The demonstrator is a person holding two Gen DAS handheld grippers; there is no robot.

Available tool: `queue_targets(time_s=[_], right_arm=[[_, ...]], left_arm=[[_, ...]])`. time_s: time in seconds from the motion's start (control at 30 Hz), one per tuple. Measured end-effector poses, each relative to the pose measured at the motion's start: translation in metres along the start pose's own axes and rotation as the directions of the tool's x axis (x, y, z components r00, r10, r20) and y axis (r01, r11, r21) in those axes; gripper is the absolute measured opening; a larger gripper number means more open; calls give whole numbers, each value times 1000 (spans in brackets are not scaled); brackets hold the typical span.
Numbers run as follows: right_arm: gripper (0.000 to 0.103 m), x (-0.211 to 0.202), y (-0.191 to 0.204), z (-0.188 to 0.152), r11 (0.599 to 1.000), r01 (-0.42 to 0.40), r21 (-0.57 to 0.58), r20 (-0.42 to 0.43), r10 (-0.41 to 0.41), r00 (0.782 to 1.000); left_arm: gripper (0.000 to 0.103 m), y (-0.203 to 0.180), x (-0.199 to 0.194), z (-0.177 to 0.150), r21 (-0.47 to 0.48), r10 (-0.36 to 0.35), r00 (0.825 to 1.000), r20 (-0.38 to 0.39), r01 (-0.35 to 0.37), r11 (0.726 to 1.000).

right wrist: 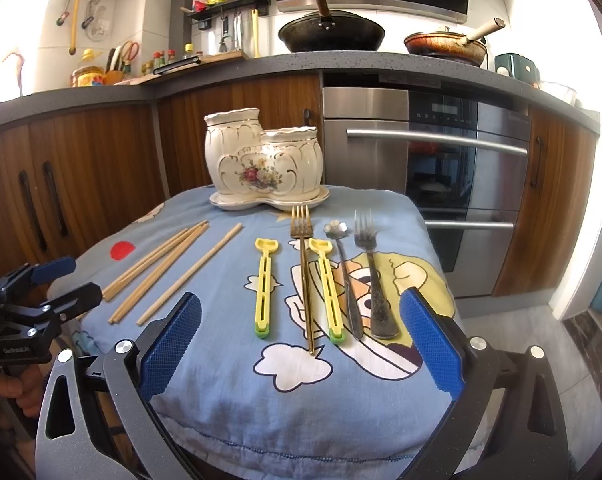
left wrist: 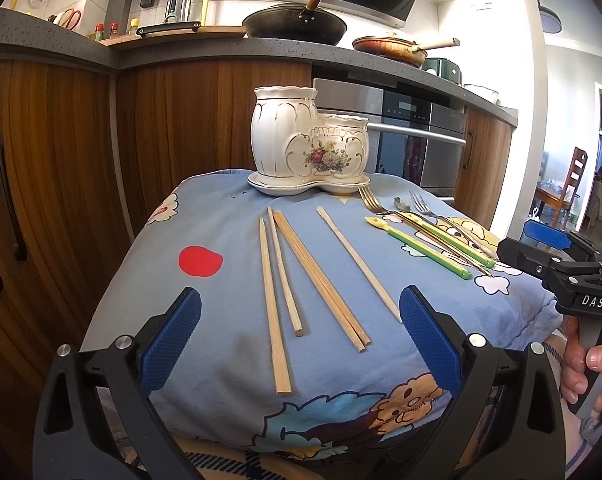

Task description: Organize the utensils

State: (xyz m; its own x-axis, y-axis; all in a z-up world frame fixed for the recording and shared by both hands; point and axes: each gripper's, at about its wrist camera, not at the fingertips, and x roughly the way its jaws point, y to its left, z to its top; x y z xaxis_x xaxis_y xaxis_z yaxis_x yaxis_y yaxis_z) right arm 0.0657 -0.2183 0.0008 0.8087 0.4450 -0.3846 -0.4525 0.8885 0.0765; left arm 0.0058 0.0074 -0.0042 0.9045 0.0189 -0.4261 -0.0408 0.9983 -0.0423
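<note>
A white ceramic two-cup utensil holder (left wrist: 309, 140) (right wrist: 261, 164) with a flower print stands on its saucer at the far side of the blue cartoon cloth (left wrist: 221, 240) (right wrist: 229, 380). Several wooden chopsticks (left wrist: 301, 276) (right wrist: 169, 268) lie loose on the left part. To their right lie two yellow-green utensils (right wrist: 264, 288), a gold fork (right wrist: 305, 280), a small spoon (right wrist: 343, 272) and a silver fork (right wrist: 371, 276). My left gripper (left wrist: 301, 296) hangs open over the near ends of the chopsticks. My right gripper (right wrist: 301, 296) is open above the fork handles. Neither holds anything.
Wooden cabinets (left wrist: 61, 180) and a steel oven (right wrist: 441, 168) stand behind the table. Two woks (right wrist: 333, 34) sit on the grey counter. A hand (left wrist: 589, 364) holds the right gripper's handle at the table's right edge.
</note>
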Motion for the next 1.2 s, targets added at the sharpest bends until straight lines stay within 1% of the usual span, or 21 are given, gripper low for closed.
queue_targets(time_s=[0.1,0.17,0.3,0.53,0.63,0.8,0.93,1.2], right_arm=[[99,3,-1,-1,1000,-1,-2,-6,1,1000],[99,4,2,-1,1000,18,-23,-9,-18,1000],[99,3,6,-1,999,19,-42,-3,-20,1000],[99,-2,-1,-1,1000,9,-8,14,-9,1000],[99,-1,1,-2,1000,9,-19,4,-9,1000],[99,-2,6,-2,999,5,-45,4,-4,1000],[99,0,5,-2,999,2,-38,-6,-2,1000],[99,2,2,-1,1000,-13,-22,-16,12,1000]], left_arm=[[98,1,1,0,-5,3,1000,-4,-3,1000],[98,2,1,0,-9,7,1000,-6,-7,1000],[98,4,2,0,-20,19,1000,-10,-19,1000],[98,3,4,-1,-19,31,999,-22,-32,999],[98,2,5,-1,-18,33,999,-19,-33,999],[98,2,4,-1,-17,8,1000,-24,-8,1000],[98,2,4,-2,-19,-17,999,-27,17,1000],[98,4,4,-2,-32,-6,999,-31,5,999]])
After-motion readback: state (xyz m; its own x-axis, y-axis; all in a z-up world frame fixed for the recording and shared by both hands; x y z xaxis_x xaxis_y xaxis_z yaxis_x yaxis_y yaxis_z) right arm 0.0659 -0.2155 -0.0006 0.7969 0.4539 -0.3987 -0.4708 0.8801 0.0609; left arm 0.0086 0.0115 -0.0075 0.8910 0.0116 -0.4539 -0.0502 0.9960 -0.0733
